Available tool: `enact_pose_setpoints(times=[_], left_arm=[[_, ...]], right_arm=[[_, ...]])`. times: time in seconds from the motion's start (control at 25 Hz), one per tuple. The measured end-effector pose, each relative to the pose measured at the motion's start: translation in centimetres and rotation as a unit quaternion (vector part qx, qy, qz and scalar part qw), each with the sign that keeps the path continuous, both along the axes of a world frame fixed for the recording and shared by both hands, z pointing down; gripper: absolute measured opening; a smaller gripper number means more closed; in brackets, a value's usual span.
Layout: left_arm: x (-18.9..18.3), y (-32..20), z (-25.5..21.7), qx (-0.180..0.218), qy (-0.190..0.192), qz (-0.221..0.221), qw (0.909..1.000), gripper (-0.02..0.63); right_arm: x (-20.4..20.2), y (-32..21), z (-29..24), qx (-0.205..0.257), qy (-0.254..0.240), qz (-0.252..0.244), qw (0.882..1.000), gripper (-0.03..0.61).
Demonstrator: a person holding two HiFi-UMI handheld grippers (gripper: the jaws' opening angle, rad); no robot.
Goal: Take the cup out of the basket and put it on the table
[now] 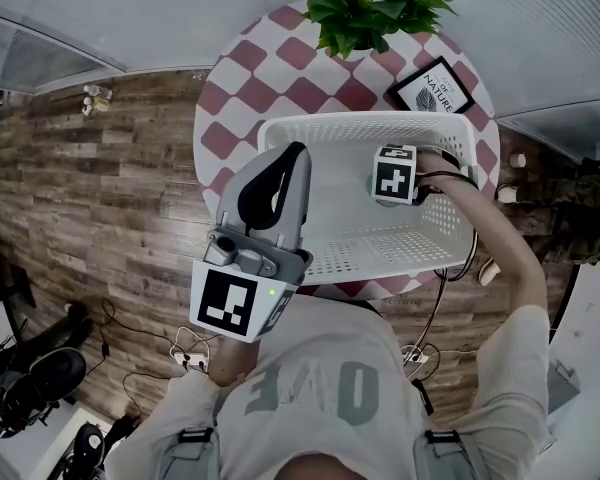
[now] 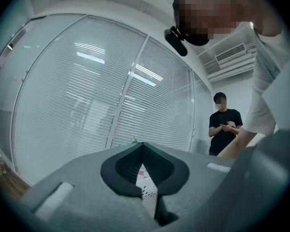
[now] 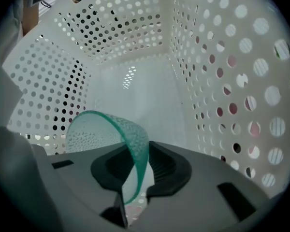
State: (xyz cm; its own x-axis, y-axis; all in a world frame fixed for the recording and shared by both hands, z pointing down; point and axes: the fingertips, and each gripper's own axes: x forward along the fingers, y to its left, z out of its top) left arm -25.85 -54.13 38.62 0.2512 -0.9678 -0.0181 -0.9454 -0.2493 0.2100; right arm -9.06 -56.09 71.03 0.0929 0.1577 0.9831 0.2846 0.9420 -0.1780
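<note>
Round checkered table (image 1: 238, 76) carries the white basket (image 1: 360, 120). Inside the basket, the right gripper (image 3: 137, 164) is clamped on the green cup (image 3: 100, 129) wall. The left gripper (image 2: 143, 152) is closed and empty. Grasp step; next calls for a straight lift clearing the rim.

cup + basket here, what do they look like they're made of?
cup: thin, see-through wall with a green tint and a fine dimpled texture, the basket holes showing through it. Probably moulded plastic; textured glass can't be ruled out.
basket: opaque white, thin walls punched with regular rows of round holes, a soft sheen on the floor. It looks like injection-moulded plastic.
</note>
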Motion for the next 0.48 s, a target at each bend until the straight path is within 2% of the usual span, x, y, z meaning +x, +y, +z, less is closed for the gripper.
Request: enact_pose_setpoints(times=[0.04,0.12,0.48], left_arm=[[-0.1,0.03,0.1,-0.001,0.0,-0.001,1.0,0.005],[-0.36,0.14,0.29,-0.003,0.0,-0.004,1.0,0.005],[-0.75,0.68,0.4,-0.005,0.001,-0.014,0.9999,0.005]], right_arm=[[-0.04,-0.23,0.12,0.007,-0.002,-0.002,1.0,0.063],[-0.15,-0.32,0.29,0.012,-0.005,-0.005,1.0,0.031],[-0.34,-0.24,0.22,0.014,-0.005,-0.009,1.0,0.021]])
